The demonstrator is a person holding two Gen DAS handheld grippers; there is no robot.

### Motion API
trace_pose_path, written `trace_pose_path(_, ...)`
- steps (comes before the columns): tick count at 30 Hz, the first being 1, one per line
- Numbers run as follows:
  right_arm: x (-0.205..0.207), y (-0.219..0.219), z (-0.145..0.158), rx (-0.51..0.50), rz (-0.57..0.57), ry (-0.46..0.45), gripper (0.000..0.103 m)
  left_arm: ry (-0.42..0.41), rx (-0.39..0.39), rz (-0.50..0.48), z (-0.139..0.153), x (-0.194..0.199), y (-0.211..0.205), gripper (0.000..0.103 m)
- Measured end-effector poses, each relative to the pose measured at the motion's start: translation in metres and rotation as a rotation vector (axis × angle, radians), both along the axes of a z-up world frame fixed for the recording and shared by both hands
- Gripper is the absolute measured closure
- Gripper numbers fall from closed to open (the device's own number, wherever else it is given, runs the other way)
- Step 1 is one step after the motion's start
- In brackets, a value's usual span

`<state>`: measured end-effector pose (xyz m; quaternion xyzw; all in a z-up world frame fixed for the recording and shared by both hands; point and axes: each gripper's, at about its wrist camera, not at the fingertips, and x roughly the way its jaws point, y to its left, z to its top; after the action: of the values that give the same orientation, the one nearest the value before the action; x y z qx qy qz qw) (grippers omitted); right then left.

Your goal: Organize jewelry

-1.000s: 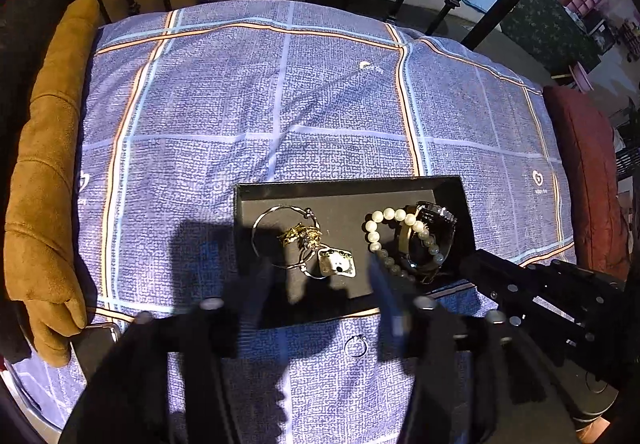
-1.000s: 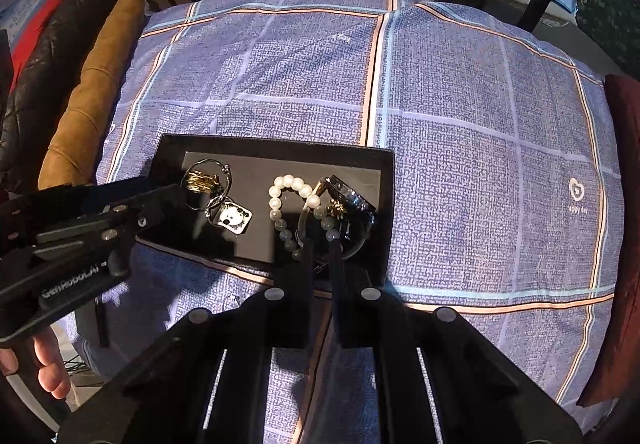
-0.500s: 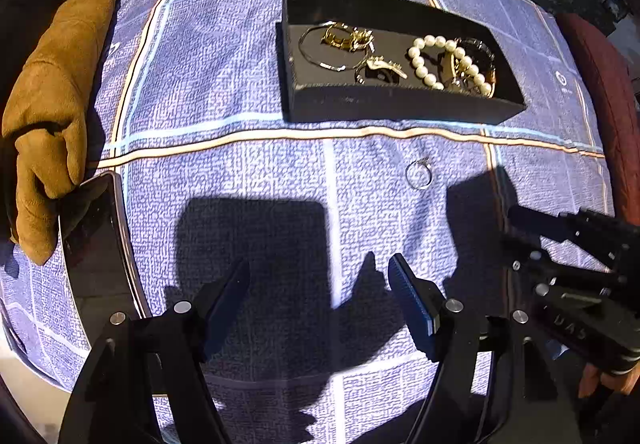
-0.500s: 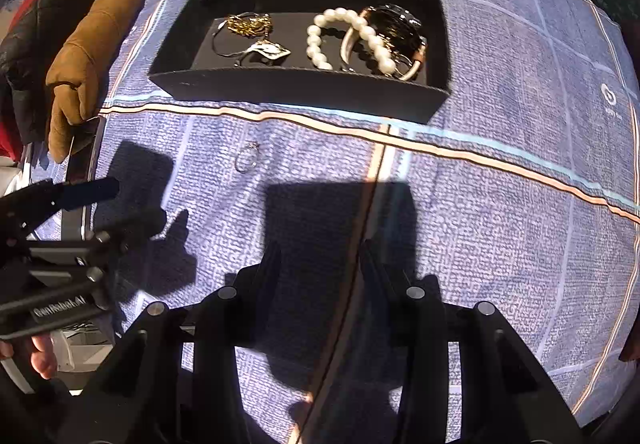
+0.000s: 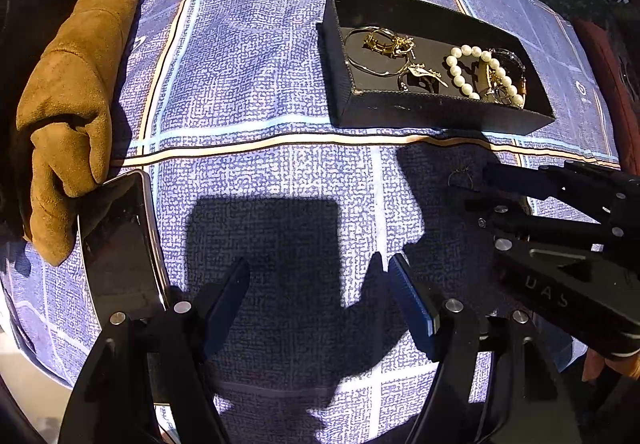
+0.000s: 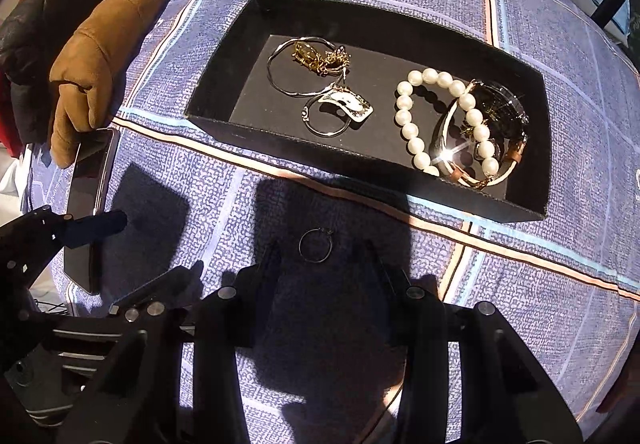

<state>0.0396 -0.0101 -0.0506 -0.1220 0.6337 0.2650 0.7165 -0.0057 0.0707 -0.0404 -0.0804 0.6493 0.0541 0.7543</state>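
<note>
A black jewelry tray (image 6: pixel 400 179) lies on the blue checked cloth; it also shows in the left wrist view (image 5: pixel 420 111). In it lie a pearl bracelet (image 6: pixel 412 123), silver hoops with gold pieces (image 6: pixel 308 59) and a watch (image 6: pixel 496 111). A small silver ring (image 6: pixel 315 245) lies on the cloth in front of the tray, between the tips of my open right gripper (image 6: pixel 320 256). In the left wrist view the ring (image 5: pixel 460 177) lies just left of the right gripper's fingertips (image 5: pixel 492 173). My left gripper (image 5: pixel 320 284) is open and empty, low over the cloth.
A dark phone (image 5: pixel 120 244) lies at the cloth's left edge, also in the right wrist view (image 6: pixel 88 203). A brown suede cushion (image 5: pixel 72 83) runs along the left side. A red cushion (image 5: pixel 616 83) lies on the right. Black iron bars stand behind.
Both grippers pulled back from the tray and came down toward the cloth. The right gripper has opened wider and moved forward, so the loose ring now lies between its tips.
</note>
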Motion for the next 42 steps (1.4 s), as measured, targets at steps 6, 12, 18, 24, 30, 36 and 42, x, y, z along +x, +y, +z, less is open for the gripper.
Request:
trace_pose_path(6, 0.004, 0.001, -0.008, -0.025, 0.002, -0.003, 0.077, 0.000, -0.009, -0.004, 0.000, 0.002, -0.003, 0.033)
trace_pose_path(12, 0.010, -0.021, -0.006, 0.008, -0.062, 0.011, 0.084, -0.003, -0.013, -0.026, 0.000, 0.002, -0.013, 0.033)
trace_pose_path(18, 0.013, -0.021, 0.002, 0.016, -0.061, -0.013, 0.063, -0.006, -0.002, -0.029, 0.000, 0.003, -0.016, 0.033)
trace_pose_path(24, 0.020, 0.012, -0.009, -0.011, -0.030, -0.010, 0.058, 0.003, -0.007, 0.004, 0.001, -0.004, -0.002, 0.033)
trace_pose_path(30, 0.017, 0.014, -0.011, -0.040, 0.015, -0.041, 0.083, 0.003, -0.015, 0.003, -0.001, -0.002, 0.002, 0.033)
trace_pose_path(36, 0.009, -0.032, -0.006, 0.006, -0.062, -0.016, 0.089, -0.002, -0.020, -0.038, -0.005, 0.007, -0.021, 0.033)
trace_pose_path(42, 0.006, -0.046, -0.002, 0.029, -0.092, 0.004, 0.087, -0.004, -0.014, -0.071, -0.006, 0.021, -0.036, 0.033)
